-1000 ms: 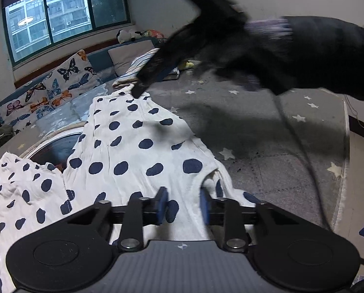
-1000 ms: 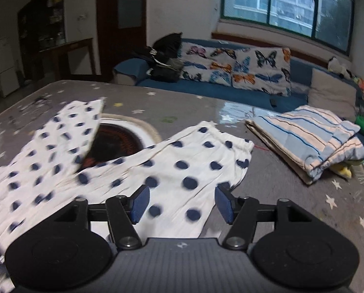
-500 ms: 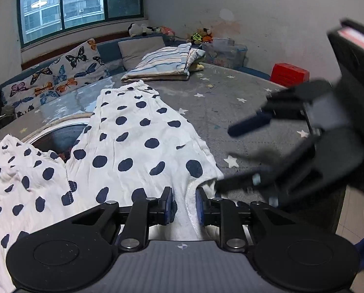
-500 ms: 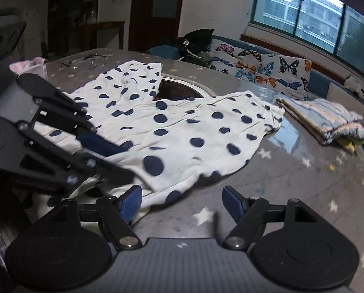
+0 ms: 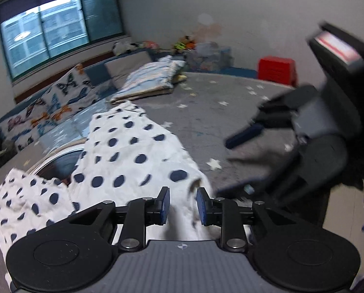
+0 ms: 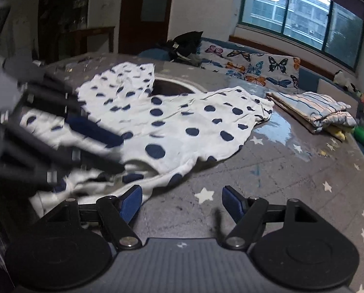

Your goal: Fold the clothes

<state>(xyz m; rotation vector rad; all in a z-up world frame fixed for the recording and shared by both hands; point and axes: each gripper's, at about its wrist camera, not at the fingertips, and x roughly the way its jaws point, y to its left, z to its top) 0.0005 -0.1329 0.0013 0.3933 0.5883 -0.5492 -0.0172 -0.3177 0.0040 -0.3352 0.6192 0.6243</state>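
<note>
— What's nearest to you?

— My left gripper (image 5: 183,206), low over the near end of the dotted dress (image 5: 133,156). Its jaws stand narrow with white cloth showing in the gap. Whether the pads (image 5: 164,205) actually pinch that cloth, I cannot tell.

— And your other tool?

— My right gripper (image 6: 182,200) is wide apart with nothing in it. Under the gap is only the grey star-print cover (image 6: 279,183). Its left finger (image 6: 130,200) sits right at the near hem of the dress; I can't say whether it touches. The two grippers are close together, mine on the right angled in toward the one on the left.

— Where does the dress lie?

— Spread over the grey cover, white with dark blue dots, wrinkled. It runs from the near edge by my tools away toward the far side. One part goes far left, another far right, and between them a dark round opening (image 6: 177,85) with a pale rim shows.

— Beyond that?

— A folded striped blanket (image 6: 316,109) on the far right of the cover, apart from the dress. Behind it, butterfly cushions (image 6: 255,66) along a blue bench, and a wide window (image 6: 304,14) above. From the left camera a red stool (image 5: 277,70) stands by the far wall.
</note>
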